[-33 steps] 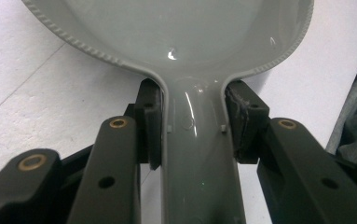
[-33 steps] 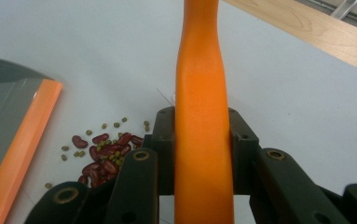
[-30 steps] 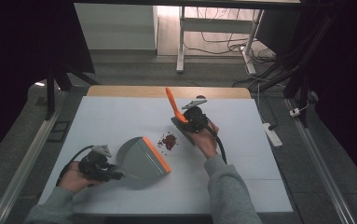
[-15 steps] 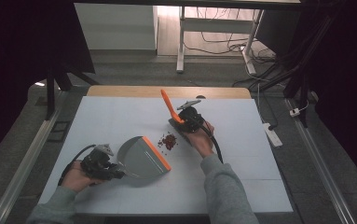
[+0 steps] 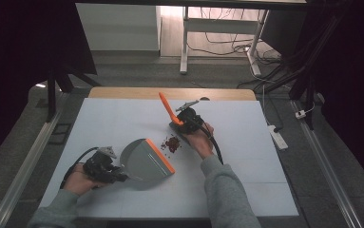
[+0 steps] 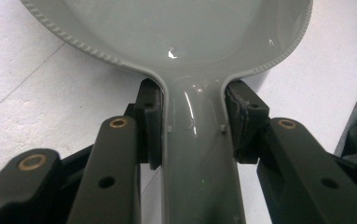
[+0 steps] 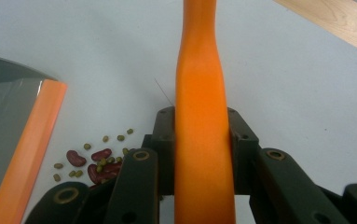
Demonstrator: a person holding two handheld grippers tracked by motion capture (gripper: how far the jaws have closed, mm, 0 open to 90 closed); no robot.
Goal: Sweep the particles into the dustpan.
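- A person at a white table [image 5: 246, 180] holds a gripper in each hand, sweeping spilled beans into a dustpan.
- The left gripper [image 5: 118, 173] pinches the grey dustpan [image 5: 144, 161] by its handle [image 6: 199, 154]; its jaws press on both sides of the handle, and the pan lies flat ahead of them.
- The right gripper [image 5: 179, 124] pinches a brush by its orange handle [image 7: 202, 130], which rises between the jaws and tilts away toward the far left.
- A small pile of red and green beans [image 5: 172, 142] lies on the table between the two tools, just beside the dustpan's orange lip [image 5: 160, 156] and touching or nearly touching the brush head.
- The pile sits left of the right gripper's jaws, toward the dustpan; the right hand is nearer.
- A short sweep toward the lip looks like the coming move.
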